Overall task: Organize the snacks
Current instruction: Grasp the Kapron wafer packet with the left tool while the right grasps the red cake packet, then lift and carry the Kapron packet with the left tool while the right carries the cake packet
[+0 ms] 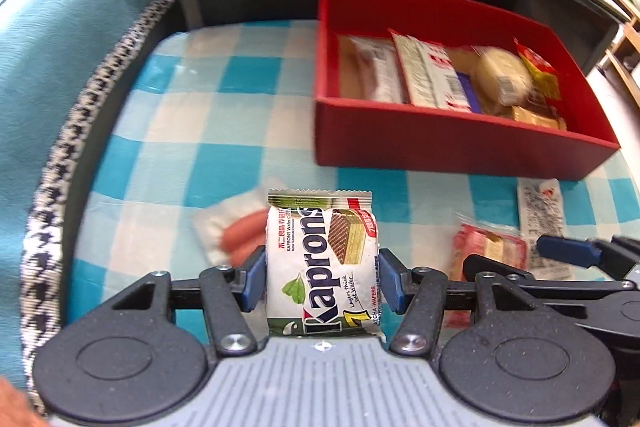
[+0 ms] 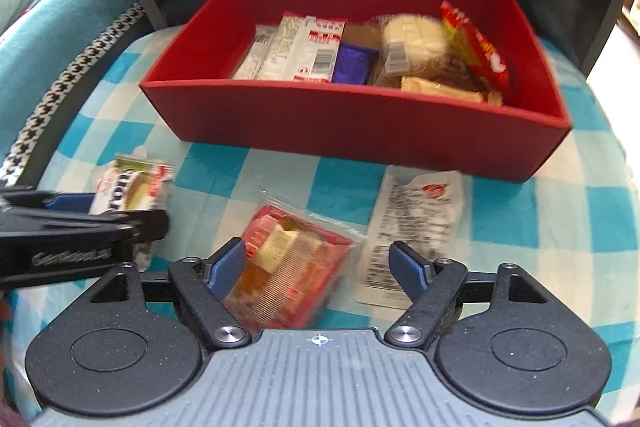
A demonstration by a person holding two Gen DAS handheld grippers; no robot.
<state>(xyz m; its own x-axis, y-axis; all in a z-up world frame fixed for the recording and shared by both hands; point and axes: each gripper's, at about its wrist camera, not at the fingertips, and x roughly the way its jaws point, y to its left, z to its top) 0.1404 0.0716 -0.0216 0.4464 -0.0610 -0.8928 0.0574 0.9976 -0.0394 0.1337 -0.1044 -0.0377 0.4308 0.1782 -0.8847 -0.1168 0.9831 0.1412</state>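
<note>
- Two grippers work: left gripper (image 1: 322, 279) clamps the Kaprons wafer pack (image 1: 322, 263), lifted off the checked cloth (image 1: 192, 131).
- Right gripper (image 2: 318, 269) straddles the red snack packet (image 2: 288, 267), jaws apparently not yet pinching.
- Carry the wafer over the red box (image 1: 440, 147) wall, release low.

A blue-and-white checked cloth (image 1: 208, 115) lies beside a teal cushion (image 1: 80, 7).

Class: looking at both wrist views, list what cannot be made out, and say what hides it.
- Sausage pack, left view: partly behind the Kaprons wafer pack.
- White sachet print, right view: blurred.
- Red box bottom layer, both views: covered by snacks.
- Red cracker pack: right gripper grip unclear.
</note>
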